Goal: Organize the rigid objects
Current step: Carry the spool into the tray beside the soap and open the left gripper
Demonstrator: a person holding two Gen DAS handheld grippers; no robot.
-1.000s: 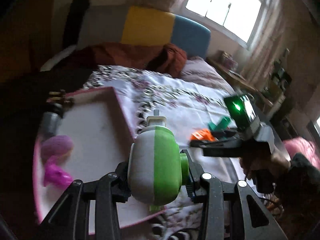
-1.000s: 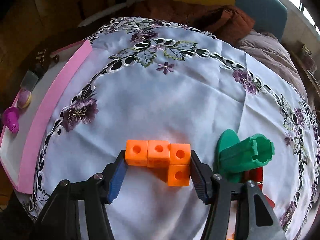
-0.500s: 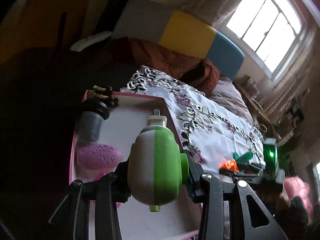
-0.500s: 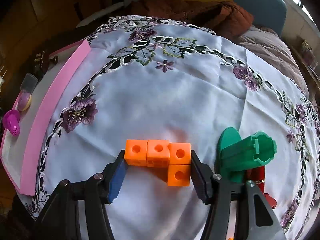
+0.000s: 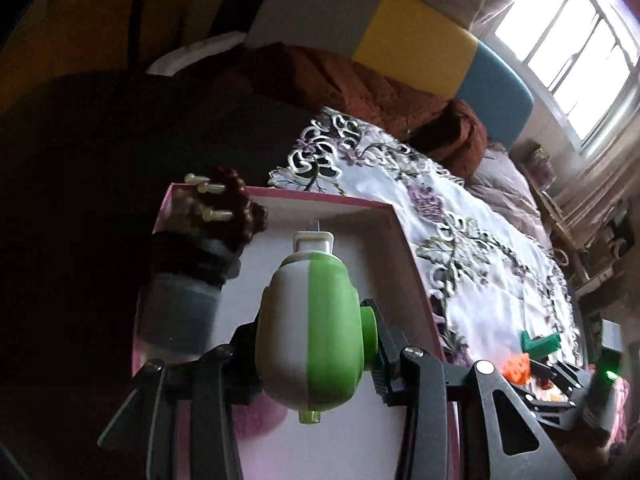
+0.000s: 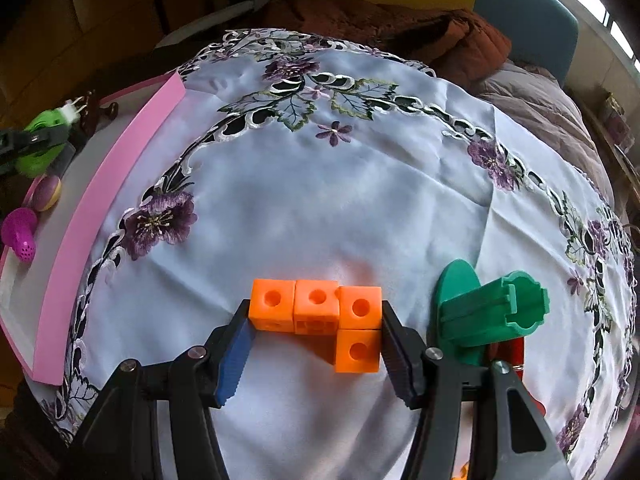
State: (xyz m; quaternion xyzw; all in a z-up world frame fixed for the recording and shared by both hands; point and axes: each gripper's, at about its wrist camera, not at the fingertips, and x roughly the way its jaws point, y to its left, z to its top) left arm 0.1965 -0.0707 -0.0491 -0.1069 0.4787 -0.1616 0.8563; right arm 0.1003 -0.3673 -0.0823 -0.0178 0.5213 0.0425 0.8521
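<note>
My left gripper (image 5: pixel 312 344) is shut on a green and white plastic gadget (image 5: pixel 310 328) and holds it over the white floor of the pink-rimmed tray (image 5: pixel 320 199). The gadget and that gripper also show far left in the right wrist view (image 6: pixel 42 142). My right gripper (image 6: pixel 314 334) has its jaws against both ends of an orange block cluster (image 6: pixel 320 312) on the embroidered tablecloth (image 6: pixel 340 184). A green plastic piece (image 6: pixel 488 314) lies just right of the right gripper, over a red item (image 6: pixel 516 354).
In the tray sit a grey cylinder with a dark cap (image 5: pixel 188 292), dark beads with pale pegs (image 5: pixel 228 200), a purple ball (image 6: pixel 46 193) and a magenta piece (image 6: pixel 20 234). A brown blanket (image 5: pixel 360 80) and coloured cushions lie beyond the table.
My left gripper has carried the green and white gadget left and farther over the tray, nearer the grey cylinder. My right gripper and the orange blocks have stayed put.
</note>
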